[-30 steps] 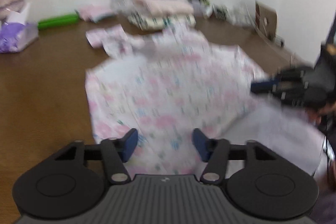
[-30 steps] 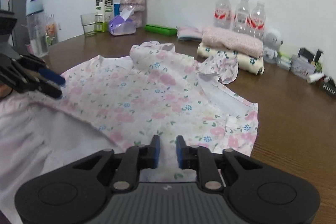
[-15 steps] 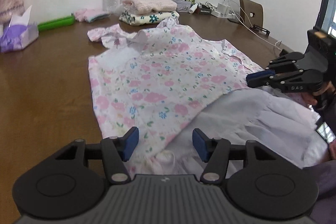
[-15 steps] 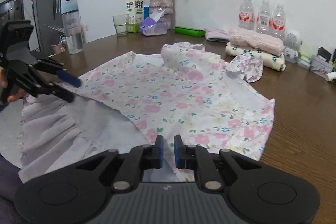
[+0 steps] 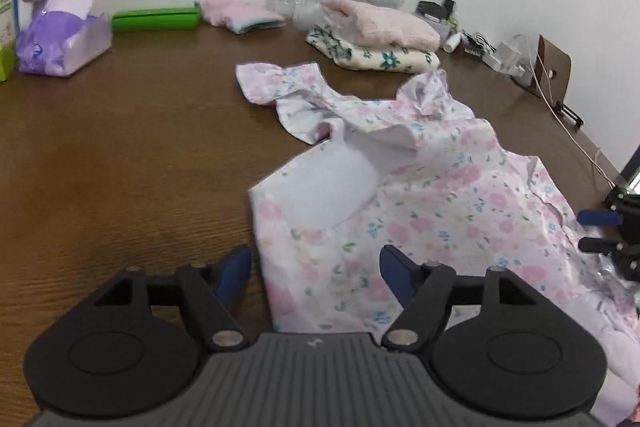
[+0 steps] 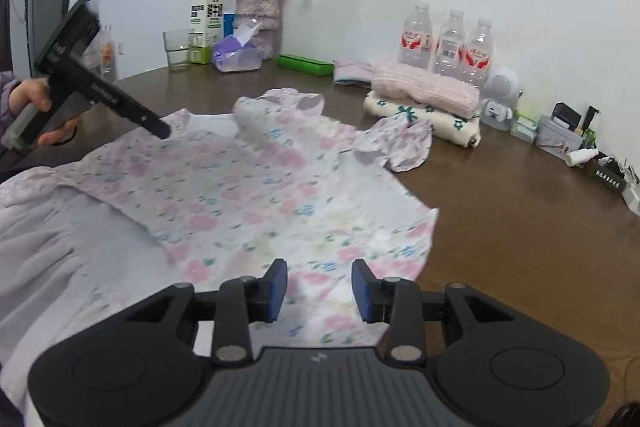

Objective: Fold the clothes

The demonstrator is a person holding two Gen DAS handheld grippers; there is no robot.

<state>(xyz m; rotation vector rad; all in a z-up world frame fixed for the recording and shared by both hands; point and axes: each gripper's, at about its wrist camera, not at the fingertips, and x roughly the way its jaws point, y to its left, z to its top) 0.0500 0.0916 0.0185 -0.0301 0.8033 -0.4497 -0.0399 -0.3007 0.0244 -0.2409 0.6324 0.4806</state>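
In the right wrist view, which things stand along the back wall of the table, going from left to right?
Glass → milk carton → tissue box → green case → three water bottles → small white robot figure.

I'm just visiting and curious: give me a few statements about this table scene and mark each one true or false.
1. Both grippers are open. True: the left gripper and right gripper each show a wide gap between the blue pads.
2. The floral dress is folded into a neat square. False: it lies spread out on the table.
3. Three water bottles stand by the wall. True.
4. The tissue pack is green. False: it is purple.
5. The pink towel lies under the flowered cloth. False: it lies on top.
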